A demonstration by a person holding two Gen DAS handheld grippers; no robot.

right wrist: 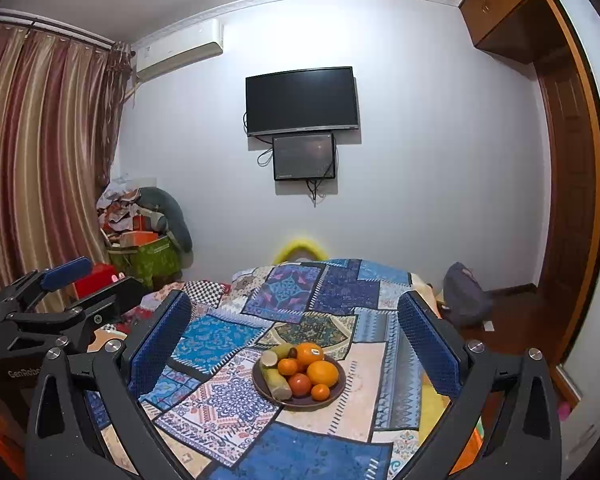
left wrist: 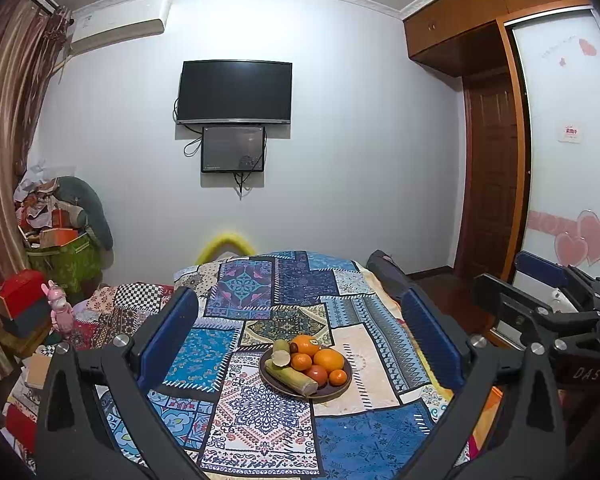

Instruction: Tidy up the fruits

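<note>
We hold the left gripper (left wrist: 300,332) and right gripper (right wrist: 296,336) spread wide and empty, above the patchwork tablecloth (left wrist: 260,420). The fruits (left wrist: 312,358) sit piled on a dark plate (left wrist: 332,394) mid-table, well apart from both.

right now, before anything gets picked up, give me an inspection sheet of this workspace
surface: patchwork cloth covers the table, mostly bare around the plate.
job's things: dark plate holds all the fruit in one pile: large oranges, small mandarins, a reddish fruit and pale green cut stalks.
clutter: none on the cloth; boxes and a green bag piled in the far corner.
grippers: left gripper and right gripper, jaws wide open, holding nothing, short of the plate.
cables: loose leads hang under the wall screens, far from the table.
surroundings: curtain, air conditioner, wardrobe.
</note>
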